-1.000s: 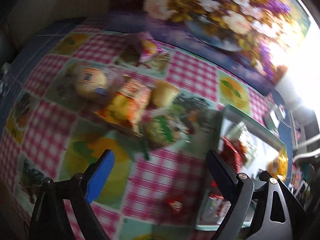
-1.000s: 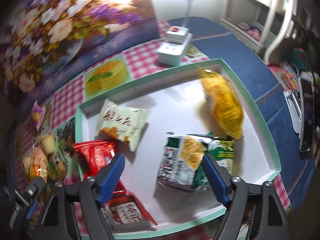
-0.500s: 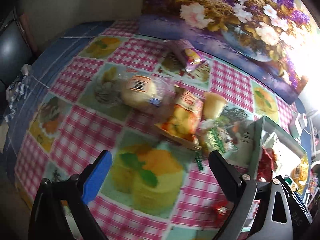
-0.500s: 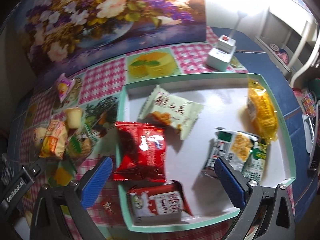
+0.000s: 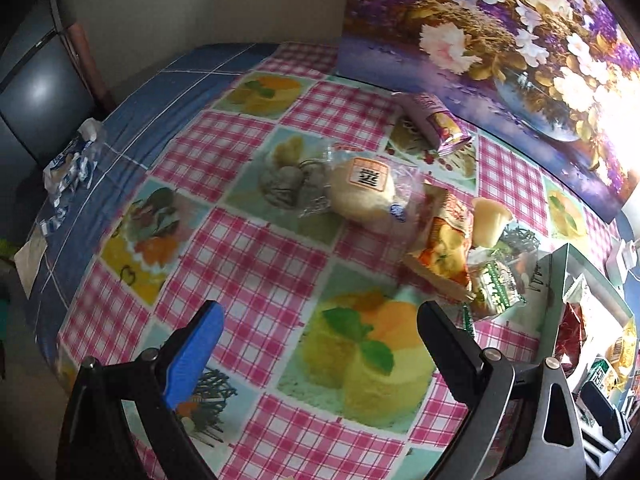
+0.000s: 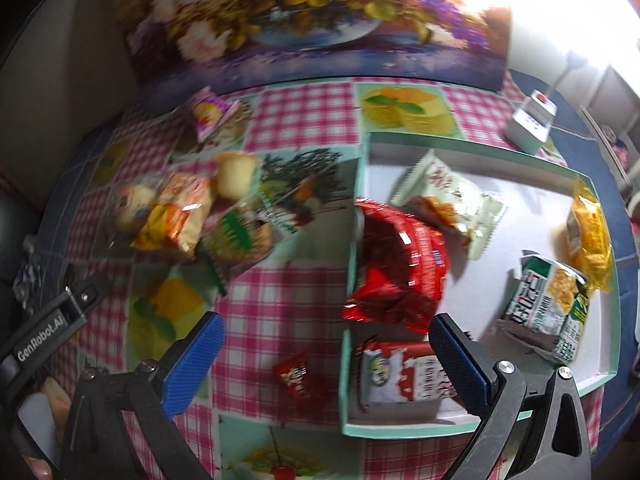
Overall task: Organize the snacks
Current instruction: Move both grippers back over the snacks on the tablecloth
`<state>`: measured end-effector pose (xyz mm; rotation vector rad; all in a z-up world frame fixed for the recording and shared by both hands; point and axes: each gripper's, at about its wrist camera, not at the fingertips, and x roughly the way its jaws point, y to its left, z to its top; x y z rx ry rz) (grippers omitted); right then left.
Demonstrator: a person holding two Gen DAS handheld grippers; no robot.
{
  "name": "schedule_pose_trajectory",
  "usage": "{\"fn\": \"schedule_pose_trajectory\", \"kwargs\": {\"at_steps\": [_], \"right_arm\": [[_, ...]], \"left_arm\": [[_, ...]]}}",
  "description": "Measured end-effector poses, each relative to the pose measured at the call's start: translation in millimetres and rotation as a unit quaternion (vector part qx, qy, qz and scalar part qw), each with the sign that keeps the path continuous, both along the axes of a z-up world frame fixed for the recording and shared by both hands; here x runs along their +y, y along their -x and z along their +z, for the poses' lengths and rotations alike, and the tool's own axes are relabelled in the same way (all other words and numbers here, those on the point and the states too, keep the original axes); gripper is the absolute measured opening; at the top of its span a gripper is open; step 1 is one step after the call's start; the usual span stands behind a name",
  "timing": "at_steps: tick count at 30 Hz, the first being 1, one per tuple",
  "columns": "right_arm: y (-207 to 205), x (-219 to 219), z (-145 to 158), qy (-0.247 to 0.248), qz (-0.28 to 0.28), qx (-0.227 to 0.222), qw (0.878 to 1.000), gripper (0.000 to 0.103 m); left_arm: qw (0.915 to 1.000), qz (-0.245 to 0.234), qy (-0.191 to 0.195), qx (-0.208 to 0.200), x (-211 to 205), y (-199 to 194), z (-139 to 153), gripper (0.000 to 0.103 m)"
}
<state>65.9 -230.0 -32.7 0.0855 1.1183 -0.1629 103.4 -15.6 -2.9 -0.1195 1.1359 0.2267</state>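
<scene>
My grippers [image 5: 320, 344] [image 6: 326, 344]: both wide, empty | loose snacks [image 5: 440, 240] lie ahead-right of left, nearer it than right | tray [image 6: 348, 280] right

Home: checked tablecloth [image 5: 256, 264], flower painting [image 5: 500, 28]

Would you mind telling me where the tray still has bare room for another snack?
The tray is bare in its middle, between the red packet, the pale green packet and the green-and-white packet, and along its far wall. Its left edge is crowded. On the tablecloth, the snack pile is tight.
</scene>
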Motion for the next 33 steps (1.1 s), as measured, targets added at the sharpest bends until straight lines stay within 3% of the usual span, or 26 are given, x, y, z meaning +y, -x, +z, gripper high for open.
{"fn": "schedule_pose_trajectory", "kwargs": {"at_steps": [9, 11, 13, 19, 33], "right_arm": [[3, 19, -13, -0.006, 0.026, 0.021, 0.999, 0.102], [4, 19, -14, -0.009, 0.023, 0.024, 0.999, 0.098], [5, 18, -15, -0.011, 0.019, 0.026, 0.999, 0.088], [10, 19, -14, -0.019, 0.025, 0.027, 0.999, 0.075], [13, 32, -23, -0.013, 0.062, 0.049, 0.997, 0.067]], "left_arm": [[0.9996, -0.012, -0.005, 0.025, -1, 10, -12, 0.097], [0.9994, -0.013, -0.001, 0.033, 0, 11, -17, 0.097], [0.9994, -0.009, -0.001, 0.034, 1, 12, -18, 0.097], [0.9994, -0.004, 0.011, 0.032, 5, 14, -18, 0.097], [0.9993, -0.004, 0.018, 0.032, 6, 12, -21, 0.097]]}}
